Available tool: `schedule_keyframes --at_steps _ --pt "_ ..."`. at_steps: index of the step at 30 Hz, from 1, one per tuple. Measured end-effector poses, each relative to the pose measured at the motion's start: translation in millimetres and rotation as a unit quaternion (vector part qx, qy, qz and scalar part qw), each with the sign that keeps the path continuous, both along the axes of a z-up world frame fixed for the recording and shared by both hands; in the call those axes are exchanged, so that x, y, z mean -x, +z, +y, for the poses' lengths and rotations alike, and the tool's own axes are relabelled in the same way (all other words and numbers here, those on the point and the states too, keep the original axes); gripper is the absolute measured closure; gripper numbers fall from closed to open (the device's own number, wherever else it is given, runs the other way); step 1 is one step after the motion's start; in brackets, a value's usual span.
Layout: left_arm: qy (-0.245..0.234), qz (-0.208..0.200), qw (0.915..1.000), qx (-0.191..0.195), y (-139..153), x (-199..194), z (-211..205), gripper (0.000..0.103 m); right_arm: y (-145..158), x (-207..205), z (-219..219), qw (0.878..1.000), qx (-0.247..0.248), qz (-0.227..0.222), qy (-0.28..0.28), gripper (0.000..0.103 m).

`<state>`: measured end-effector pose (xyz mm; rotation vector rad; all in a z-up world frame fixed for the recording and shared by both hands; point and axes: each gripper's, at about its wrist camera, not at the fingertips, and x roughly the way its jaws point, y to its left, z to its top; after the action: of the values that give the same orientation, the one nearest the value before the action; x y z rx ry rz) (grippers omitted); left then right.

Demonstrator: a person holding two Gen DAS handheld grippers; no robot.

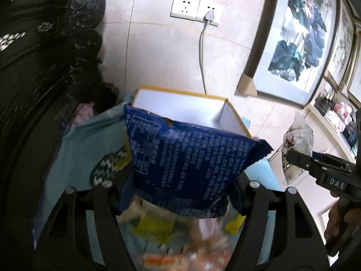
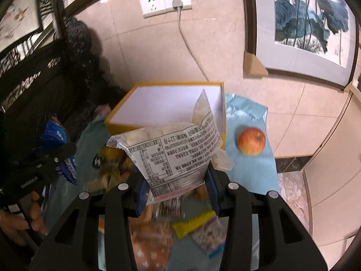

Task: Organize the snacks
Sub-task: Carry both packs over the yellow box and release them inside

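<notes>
My left gripper (image 1: pixel 180 194) is shut on a dark blue snack bag (image 1: pixel 189 160) covered in white print, held up in front of the open yellow box (image 1: pixel 180 103) with a white inside. My right gripper (image 2: pixel 178 187) is shut on a clear-and-white snack bag (image 2: pixel 176 151) with a printed label, lifted just before the same yellow box (image 2: pixel 167 103). The right gripper (image 1: pixel 315 164) and its white bag (image 1: pixel 297 144) also show at the right edge of the left wrist view. The left gripper's blue bag (image 2: pixel 61 149) appears at the left of the right wrist view.
Loose snack packets (image 2: pixel 158 237) lie blurred on a teal cloth (image 2: pixel 252 171) below both grippers. An apple (image 2: pixel 251 141) rests on the cloth right of the box. A dark carved cabinet (image 1: pixel 38 72) stands at the left. Framed paintings (image 2: pixel 309 24) and a wall socket (image 2: pixel 167 1) are behind.
</notes>
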<state>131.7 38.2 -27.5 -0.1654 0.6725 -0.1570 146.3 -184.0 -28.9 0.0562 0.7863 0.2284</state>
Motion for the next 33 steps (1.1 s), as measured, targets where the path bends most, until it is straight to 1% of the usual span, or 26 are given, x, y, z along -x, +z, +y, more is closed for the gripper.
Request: schedule_keyframes --at_steps 3,4,6,7,8,9,10,11,12,13,15,16,17,19,22,26,28,29,31,33 --pt "0.005 -0.007 1.0000 -0.002 11 -36 -8 0.033 14 -35 2 1.000 0.005 -0.009 0.003 0.058" --pt "0.008 -0.007 0.9999 -0.004 14 -52 -10 0.033 20 -53 4 1.000 0.009 -0.014 0.004 0.058" --pt "0.015 -0.005 0.9999 -0.006 19 -79 -12 0.033 26 -73 6 1.000 0.013 -0.019 0.004 0.058" --pt "0.018 -0.003 0.9998 -0.009 21 -94 -13 0.033 30 -92 9 1.000 0.017 -0.020 0.004 0.058" --pt "0.020 0.000 0.9997 -0.013 21 -107 -14 0.032 32 -101 9 1.000 0.018 -0.020 0.004 0.058" --pt "0.023 0.002 0.9995 -0.020 21 -121 -15 0.032 34 -119 11 1.000 0.017 -0.021 0.002 0.058" --pt "0.028 0.006 0.9992 -0.028 21 -138 -17 0.029 35 -130 10 1.000 0.016 -0.021 0.001 0.057" --pt "0.031 0.014 0.9987 -0.037 20 -154 -19 0.022 34 -146 12 1.000 0.017 -0.017 0.003 0.051" --pt "0.032 0.025 0.9982 -0.045 17 -166 -21 0.015 31 -162 15 1.000 0.030 -0.006 0.005 0.043" --pt "0.037 0.037 0.9971 -0.056 13 -178 -22 0.008 29 -169 16 0.999 0.042 -0.005 0.002 0.032" --pt "0.053 0.053 0.9944 -0.075 6 -197 -18 0.008 26 -181 17 0.998 0.057 -0.007 0.000 0.032" --pt "0.056 0.061 0.9940 -0.072 4 -201 -16 0.008 24 -184 15 0.999 0.054 -0.005 -0.002 0.032" --pt "0.058 0.060 0.9942 -0.068 4 -201 -13 0.008 23 -183 13 0.999 0.051 -0.005 -0.004 0.032" --pt "0.058 0.044 0.9954 -0.062 7 -194 -8 0.006 20 -175 10 0.999 0.044 -0.010 -0.003 0.032" --pt "0.063 0.039 0.9953 -0.063 5 -178 -3 0.006 12 -161 5 0.999 0.042 0.000 -0.004 0.031" --pt "0.080 0.046 0.9954 -0.025 -2 -139 8 0.006 -1 -130 -4 0.999 0.028 0.019 -0.014 0.031" --pt "0.079 0.051 0.9955 -0.015 -9 -117 8 0.005 -11 -108 -9 0.999 0.024 0.032 -0.019 0.031" --pt "0.077 0.056 0.9954 -0.015 -14 -105 7 0.005 -17 -96 -12 0.999 0.023 0.036 -0.022 0.031" --pt "0.066 0.068 0.9951 -0.027 -30 -75 1 0.005 -31 -70 -16 0.998 0.025 0.050 -0.025 0.031" --pt "0.041 0.083 0.9944 -0.050 -45 -50 -9 0.005 -46 -45 -20 0.997 0.024 0.064 -0.028 0.031"
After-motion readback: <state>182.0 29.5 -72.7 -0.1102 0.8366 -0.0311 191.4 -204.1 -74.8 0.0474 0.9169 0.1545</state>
